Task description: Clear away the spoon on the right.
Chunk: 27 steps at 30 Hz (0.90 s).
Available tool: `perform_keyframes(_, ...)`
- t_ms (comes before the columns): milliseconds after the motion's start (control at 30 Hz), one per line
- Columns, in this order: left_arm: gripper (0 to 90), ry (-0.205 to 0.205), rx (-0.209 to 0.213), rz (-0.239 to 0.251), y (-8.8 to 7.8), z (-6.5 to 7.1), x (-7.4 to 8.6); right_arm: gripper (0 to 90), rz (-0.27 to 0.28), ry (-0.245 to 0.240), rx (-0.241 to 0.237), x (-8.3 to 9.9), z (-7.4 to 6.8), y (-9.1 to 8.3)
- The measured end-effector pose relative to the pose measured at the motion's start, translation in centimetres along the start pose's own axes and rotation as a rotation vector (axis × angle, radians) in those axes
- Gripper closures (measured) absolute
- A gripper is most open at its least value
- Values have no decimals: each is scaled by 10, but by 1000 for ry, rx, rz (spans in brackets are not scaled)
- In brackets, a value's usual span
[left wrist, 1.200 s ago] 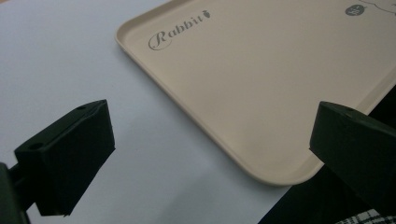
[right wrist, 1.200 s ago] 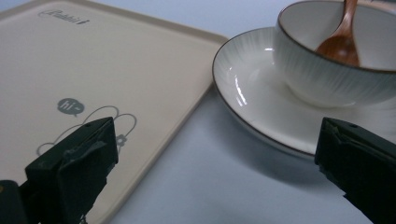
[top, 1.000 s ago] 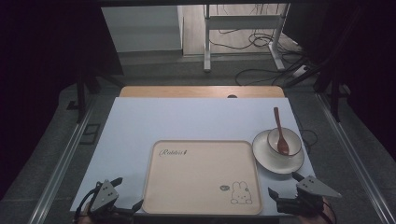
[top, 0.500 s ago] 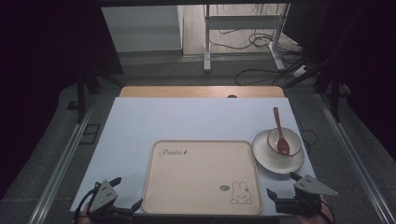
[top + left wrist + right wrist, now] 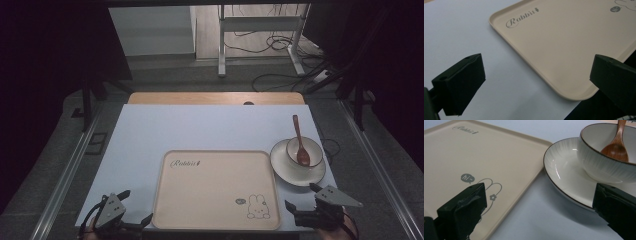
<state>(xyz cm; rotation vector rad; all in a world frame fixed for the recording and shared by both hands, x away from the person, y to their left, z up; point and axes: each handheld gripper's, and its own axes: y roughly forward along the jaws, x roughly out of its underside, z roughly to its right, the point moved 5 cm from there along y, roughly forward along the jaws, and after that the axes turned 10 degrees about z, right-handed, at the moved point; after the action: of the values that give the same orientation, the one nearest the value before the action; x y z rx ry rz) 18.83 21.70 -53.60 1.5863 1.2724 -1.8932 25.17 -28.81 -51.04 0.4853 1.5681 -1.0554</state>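
The tray (image 5: 215, 190) is lying flat on the table (image 5: 150, 135), at the near edge and a little right of centre, and it is serving here as the landmark for everything else. It is carrying nothing; a script word is showing at its far left corner and a small rabbit drawing at its near right corner.

The left claw (image 5: 134, 210) is hovering just off the tray's near left corner, over the table's near edge. Its jaws are standing wide apart and are gripping nothing. In the left gripper view (image 5: 534, 75) the tray's rounded corner is lying between the two black jaws, and neither jaw is touching it.

The right claw (image 5: 302, 197) is hovering just off the tray's near right corner, released as well, with its jaws spread wide and nothing between them. In the right gripper view (image 5: 536, 202) one jaw is sitting over the tray near the rabbit, and the other is sitting over the plate's near rim.

The plate (image 5: 285, 167) is resting on the table just beside the tray's right edge, toward the far end of that edge. A bowl (image 5: 314, 149) is standing on the plate, and a wooden spoon (image 5: 299, 142) is leaning in the bowl, with its handle pointing away from the tray's near side.
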Motion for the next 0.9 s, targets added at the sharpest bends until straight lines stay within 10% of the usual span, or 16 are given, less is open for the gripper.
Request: perform_keyframes(900,0,12,1,-11,1,1,0,16,-9,39,-6,-26,9,10)
